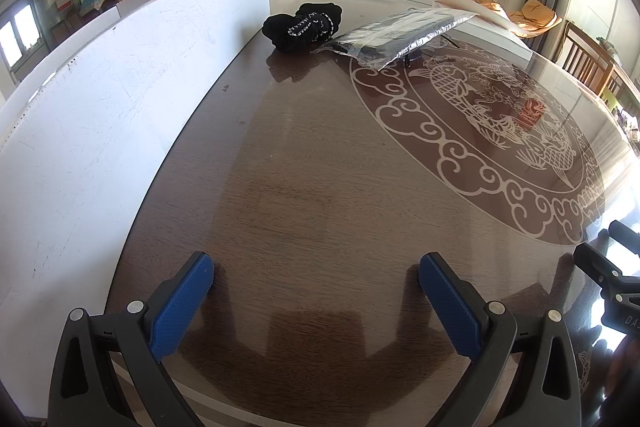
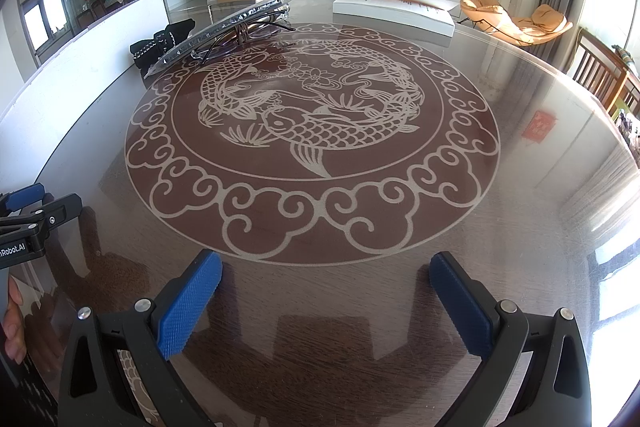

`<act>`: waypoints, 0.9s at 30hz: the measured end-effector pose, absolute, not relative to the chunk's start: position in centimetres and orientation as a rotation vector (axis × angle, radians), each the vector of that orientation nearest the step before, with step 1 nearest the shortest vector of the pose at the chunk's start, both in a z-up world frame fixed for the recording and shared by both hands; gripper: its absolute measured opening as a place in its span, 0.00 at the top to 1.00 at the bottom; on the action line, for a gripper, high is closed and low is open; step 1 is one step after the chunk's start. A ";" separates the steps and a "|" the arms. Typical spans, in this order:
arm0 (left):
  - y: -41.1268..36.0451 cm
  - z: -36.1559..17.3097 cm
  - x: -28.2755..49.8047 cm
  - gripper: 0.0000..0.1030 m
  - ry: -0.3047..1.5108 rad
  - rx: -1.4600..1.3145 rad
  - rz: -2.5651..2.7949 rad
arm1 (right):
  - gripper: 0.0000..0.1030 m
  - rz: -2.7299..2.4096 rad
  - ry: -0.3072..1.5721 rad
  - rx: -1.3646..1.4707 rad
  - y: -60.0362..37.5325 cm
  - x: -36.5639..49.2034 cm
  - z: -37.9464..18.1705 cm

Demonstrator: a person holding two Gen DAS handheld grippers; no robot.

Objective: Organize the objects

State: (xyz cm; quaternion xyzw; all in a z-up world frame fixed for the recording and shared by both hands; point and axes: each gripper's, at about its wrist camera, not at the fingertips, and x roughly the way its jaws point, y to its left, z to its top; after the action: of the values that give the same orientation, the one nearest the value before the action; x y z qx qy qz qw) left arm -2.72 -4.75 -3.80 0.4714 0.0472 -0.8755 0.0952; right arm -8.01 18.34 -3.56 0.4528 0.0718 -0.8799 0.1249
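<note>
Both grippers hover low over the near edge of the surface (image 2: 520,155), a dark wood top under glass with a pale fish-and-cloud medallion (image 2: 312,143).

Left gripper (image 1: 316,279): jaws spread wide, nothing between the blue pads, only bare wood grain below. Right gripper (image 2: 326,277): same, jaws spread and empty, pointing at the near rim of the medallion. The two sit side by side, and each shows at the edge of the other's view.

Task items are all at the far left of the surface, well apart from both grippers:
- black knitted item with white stitching (image 1: 304,25), looks like bundled socks or gloves, can't tell which. It lies near the white upright panel (image 1: 120,99) that runs along the left edge.
- clear plastic sleeve (image 1: 400,33) holding something dark and flat, just beside the knit bundle. It is tilted, far end raised.
- eyeglasses (image 2: 244,33) with dark frames under the sleeve, seen from the right wrist view; the sleeve seems to rest on them.

Flat white box (image 2: 394,11) at the far side, apart from the rest.
</note>
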 end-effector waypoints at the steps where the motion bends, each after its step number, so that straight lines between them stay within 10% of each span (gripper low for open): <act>1: -4.8 -3.8 -2.7 0.00 0.140 1.397 -2.595 | 0.00 -2.564 0.209 1.319 18.3 -8.0 -3.6; 27: -6.6 -3.6 -2.5 0.00 0.190 1.436 -2.526 | 0.00 -2.529 0.200 1.337 17.9 -8.4 -3.4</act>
State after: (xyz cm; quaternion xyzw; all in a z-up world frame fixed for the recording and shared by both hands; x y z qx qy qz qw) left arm -2.55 -6.63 -3.63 0.4898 0.0648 -0.8618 0.1145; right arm -8.44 17.92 -3.41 0.4619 0.0692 -0.8736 0.1366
